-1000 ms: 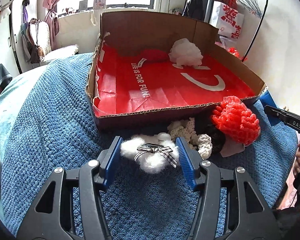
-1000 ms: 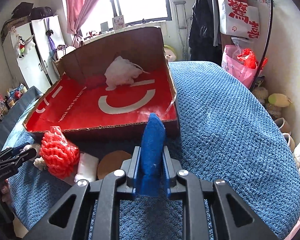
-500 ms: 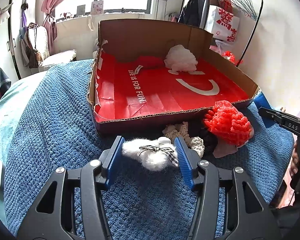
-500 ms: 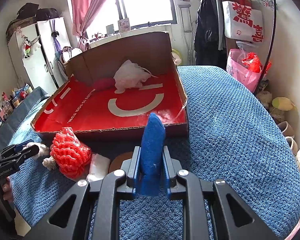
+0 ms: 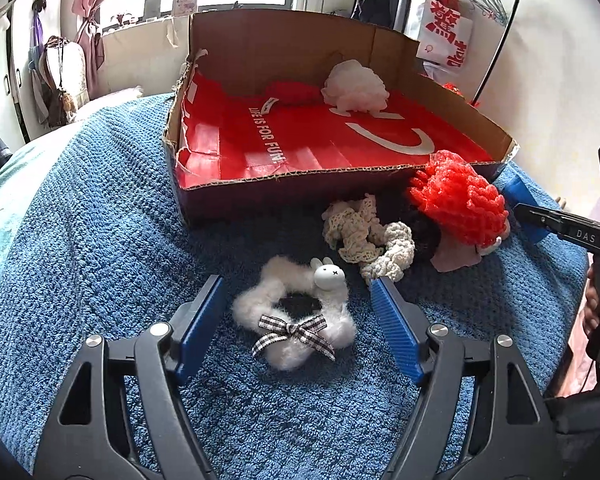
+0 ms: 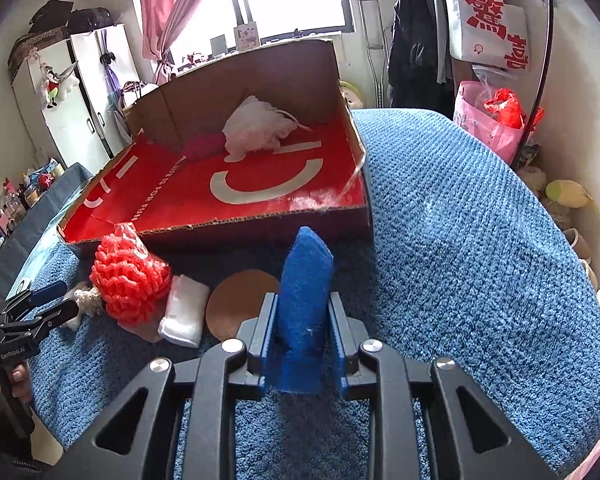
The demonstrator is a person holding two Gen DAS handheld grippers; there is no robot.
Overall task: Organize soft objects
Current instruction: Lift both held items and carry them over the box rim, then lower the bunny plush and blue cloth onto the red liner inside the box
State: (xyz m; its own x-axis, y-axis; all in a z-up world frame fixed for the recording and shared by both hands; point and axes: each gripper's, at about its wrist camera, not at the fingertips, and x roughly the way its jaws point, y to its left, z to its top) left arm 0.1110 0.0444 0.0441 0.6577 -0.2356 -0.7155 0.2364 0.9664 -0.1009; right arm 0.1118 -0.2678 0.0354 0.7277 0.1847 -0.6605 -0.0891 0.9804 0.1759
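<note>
1. Left gripper (image 5: pixel 296 312): jaws are opening, fingers spread wide. The fluffy white scrunchie (image 5: pixel 296 316) w/ a checked bow and a small bunny head lies flat on the blue blanket (image 5: pixel 100 220) betw. the two blue pads, touching neither; a gap shows on each side.
2. Just past the left gripper's right fingertip: a cream lace scrunchie (image 5: pixel 352 232) and a cream knit scrunchie (image 5: pixel 392 252), touching each other.
3. Further ahead and to the right of those fingers: a red foam net (image 5: pixel 460 208), resting against the near wall of the cardboard box (image 5: pixel 300 196).
4. Box sits straight ahead of the left fingers, red liner inside; a white mesh puff (image 5: pixel 356 88) and a red soft item (image 5: pixel 288 92) lie at its far end.
5. Right gripper (image 6: pixel 302 300): jaws are opening, but a blue sponge (image 6: pixel 304 280) stands upright betw. the pads, which look pressed on both its sides, so it's gripped.
6. Left of the right gripper's fingers, on the blanket: a brown round pad (image 6: pixel 236 304) closest, then a white folded cloth (image 6: pixel 184 312), then the red foam net.
7. Box's near right corner is just ahead of the sponge tip.
</note>
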